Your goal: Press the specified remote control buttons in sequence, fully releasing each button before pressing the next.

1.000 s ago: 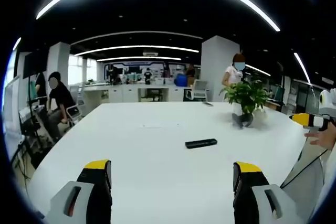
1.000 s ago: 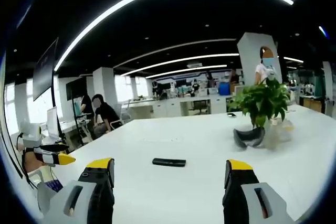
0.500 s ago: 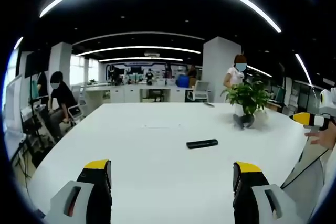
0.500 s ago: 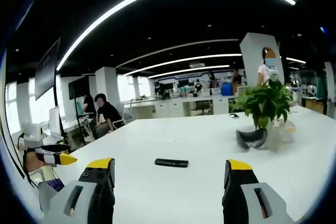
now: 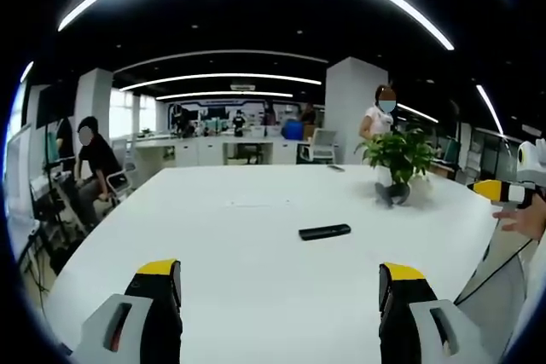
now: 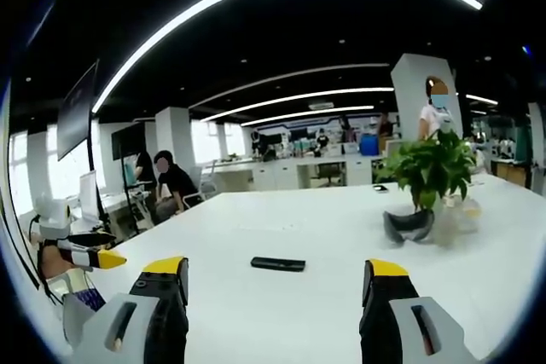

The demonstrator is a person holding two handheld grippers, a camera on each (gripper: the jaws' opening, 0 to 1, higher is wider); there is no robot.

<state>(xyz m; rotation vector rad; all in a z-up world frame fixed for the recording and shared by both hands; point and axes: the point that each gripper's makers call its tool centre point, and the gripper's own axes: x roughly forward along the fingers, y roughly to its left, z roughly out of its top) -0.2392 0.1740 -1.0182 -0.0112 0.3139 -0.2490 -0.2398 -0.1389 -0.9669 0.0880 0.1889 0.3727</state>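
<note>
On white table (image 5: 256,245) | slim black remote (image 5: 324,232) | leafy plant (image 5: 397,153)

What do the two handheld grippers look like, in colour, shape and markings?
Both grippers match. The left gripper has two blocky black jaws with yellow caps on the tips and light grey outer shells, each with a dark slot. The right gripper has the same black jaws, yellow caps and grey slotted shells. Seen from the side, the tip looks yellow and pointed, behind it black and white.
</note>
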